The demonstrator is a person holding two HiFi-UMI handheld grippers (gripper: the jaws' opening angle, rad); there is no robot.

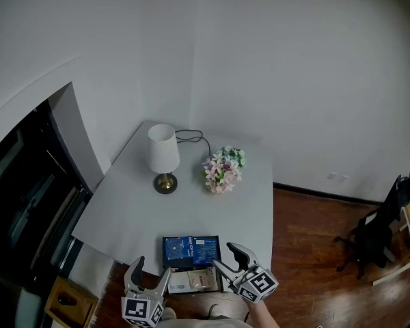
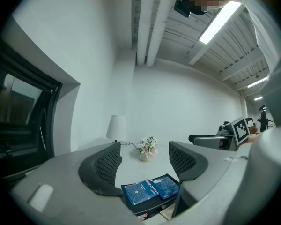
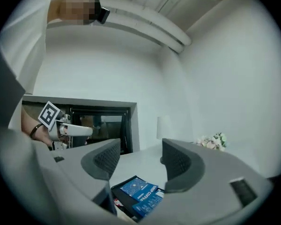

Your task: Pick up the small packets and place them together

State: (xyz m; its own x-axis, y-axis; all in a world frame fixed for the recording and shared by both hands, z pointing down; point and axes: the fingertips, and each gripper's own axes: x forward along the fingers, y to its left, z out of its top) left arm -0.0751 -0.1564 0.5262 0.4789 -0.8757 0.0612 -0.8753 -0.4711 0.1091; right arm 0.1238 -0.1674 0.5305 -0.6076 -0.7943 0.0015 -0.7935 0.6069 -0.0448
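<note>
A black tray (image 1: pixel 219 250) sits at the near edge of the white table (image 1: pixel 123 210). Two blue packets (image 1: pixel 190 249) lie side by side in its far half, and pale packets (image 1: pixel 195 279) lie in its near half. My left gripper (image 1: pixel 150 270) hovers open at the tray's near left corner, with nothing between its fingers. My right gripper (image 1: pixel 230 258) is open over the tray's right edge, also holding nothing. In the left gripper view the blue packets (image 2: pixel 150 190) show below the open jaws of the left gripper (image 2: pixel 145 161). In the right gripper view the blue packets (image 3: pixel 140 193) lie below the right gripper (image 3: pixel 140 161).
A white lamp (image 1: pixel 163 157) with a brass foot and a black cable (image 1: pixel 191 139) stands mid-table. A pot of pink and white flowers (image 1: pixel 223 169) is to its right. A dark glass unit (image 1: pixel 20 197) lies left of the table, and an office chair (image 1: pixel 376 234) stands on the wood floor at right.
</note>
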